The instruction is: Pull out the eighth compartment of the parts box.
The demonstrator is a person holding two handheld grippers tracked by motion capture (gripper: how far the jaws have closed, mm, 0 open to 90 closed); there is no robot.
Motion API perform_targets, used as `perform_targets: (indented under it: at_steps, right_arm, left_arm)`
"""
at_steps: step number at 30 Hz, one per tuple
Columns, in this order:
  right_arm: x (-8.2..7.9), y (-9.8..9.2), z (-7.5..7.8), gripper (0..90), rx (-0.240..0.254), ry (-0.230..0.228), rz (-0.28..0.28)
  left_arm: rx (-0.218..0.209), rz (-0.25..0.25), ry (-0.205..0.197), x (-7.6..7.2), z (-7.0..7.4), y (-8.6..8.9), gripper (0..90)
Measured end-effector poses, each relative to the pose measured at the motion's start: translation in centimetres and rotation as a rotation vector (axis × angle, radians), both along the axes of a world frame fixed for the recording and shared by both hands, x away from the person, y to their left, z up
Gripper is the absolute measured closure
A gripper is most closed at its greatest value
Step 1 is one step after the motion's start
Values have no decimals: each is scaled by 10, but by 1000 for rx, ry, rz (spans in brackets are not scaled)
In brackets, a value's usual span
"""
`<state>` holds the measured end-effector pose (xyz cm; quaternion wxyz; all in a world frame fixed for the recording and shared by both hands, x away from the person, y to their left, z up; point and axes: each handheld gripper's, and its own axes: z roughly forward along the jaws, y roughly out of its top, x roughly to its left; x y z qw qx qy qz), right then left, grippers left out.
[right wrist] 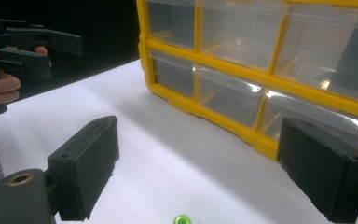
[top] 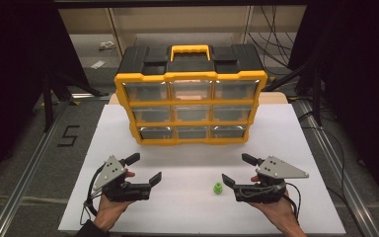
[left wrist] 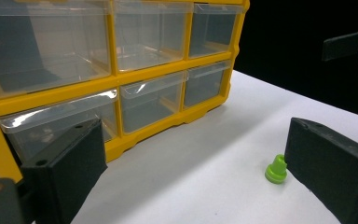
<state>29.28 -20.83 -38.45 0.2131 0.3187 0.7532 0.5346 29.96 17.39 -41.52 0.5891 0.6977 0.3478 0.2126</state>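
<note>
Both hand-held grippers, left (top: 147,169) and right (top: 236,170), spread, empty; green plug (top: 217,188) lay ungrasped on desk (top: 286,138); drawer cabinet (top: 191,95) drawers shut.

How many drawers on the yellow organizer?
9, in a three-by-three grid on the front of the organizer: three in the top row, three in the middle row, three in the bottom row. All are shut.

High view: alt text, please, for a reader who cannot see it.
Two hand-held grippers, left gripper and right gripper, jaws open, face a small green piece on a white table. Behind stands a yellow drawer cabinet, drawers shut.
</note>
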Motion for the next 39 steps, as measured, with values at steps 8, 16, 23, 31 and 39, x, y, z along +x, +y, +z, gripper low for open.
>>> perform_targets:
  at_steps: [8,16,23,31,39]
  right_arm:
    - [7,9,2,154,-77,-52,-5]
    - [21,18,-1,163,-132,-78,-11]
    - [29,28,-5,168,-207,-118,-16]
    - [41,38,-6,174,-233,-130,-19]
    - [47,44,-6,180,-258,-150,-26]
  left_arm:
    - [3,0,-2,0,0,-1,50]
    - [14,-8,-5,-1,-1,-2,52]
    - [15,-12,-1,0,-2,-4,53]
    - [12,-17,-7,-1,-1,-3,54]
    - [14,-17,-8,-1,-1,-4,56]
